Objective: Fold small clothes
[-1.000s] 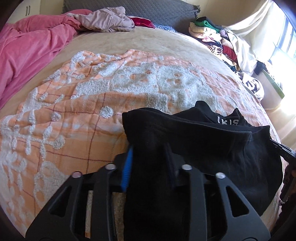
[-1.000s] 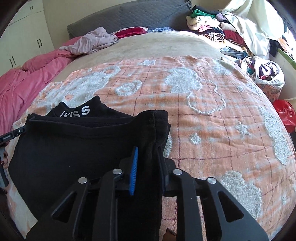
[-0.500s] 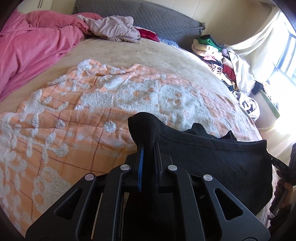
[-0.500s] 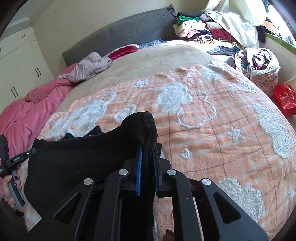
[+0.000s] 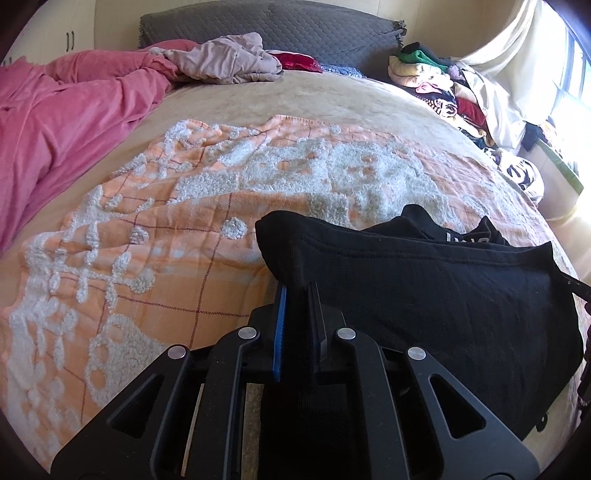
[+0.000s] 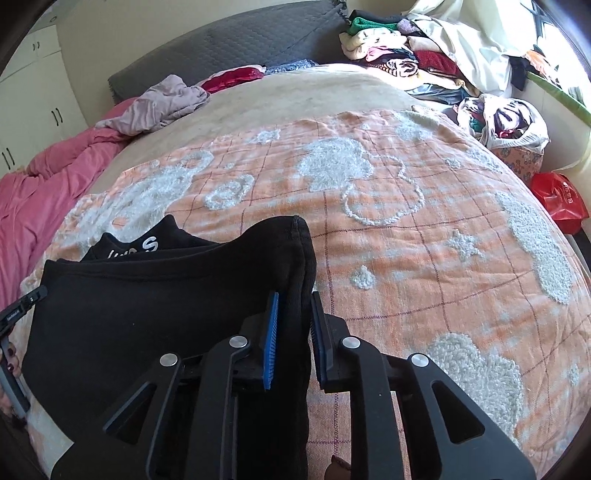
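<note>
A black garment (image 5: 424,288) with white lettering on a band lies on the orange-and-white blanket (image 5: 147,258), stretched between both grippers. My left gripper (image 5: 298,291) is shut on its left corner, which stands up above the pads. In the right wrist view the same garment (image 6: 147,306) spreads to the left. My right gripper (image 6: 293,295) has its jaws opening. The garment's right corner still stands between the blue pads (image 6: 271,332), and a narrow gap shows at the right pad.
A pink duvet (image 5: 55,122) and a mauve garment (image 5: 225,59) lie at the far left by the grey headboard (image 5: 295,26). Piled clothes (image 6: 399,59) and bags (image 6: 502,122) crowd the right side. A red bag (image 6: 561,199) sits off the bed's right edge.
The right gripper's jaws have parted a little around the black cloth. The left jaws have closed tighter on their corner. The lettered band shows again behind the fold.
</note>
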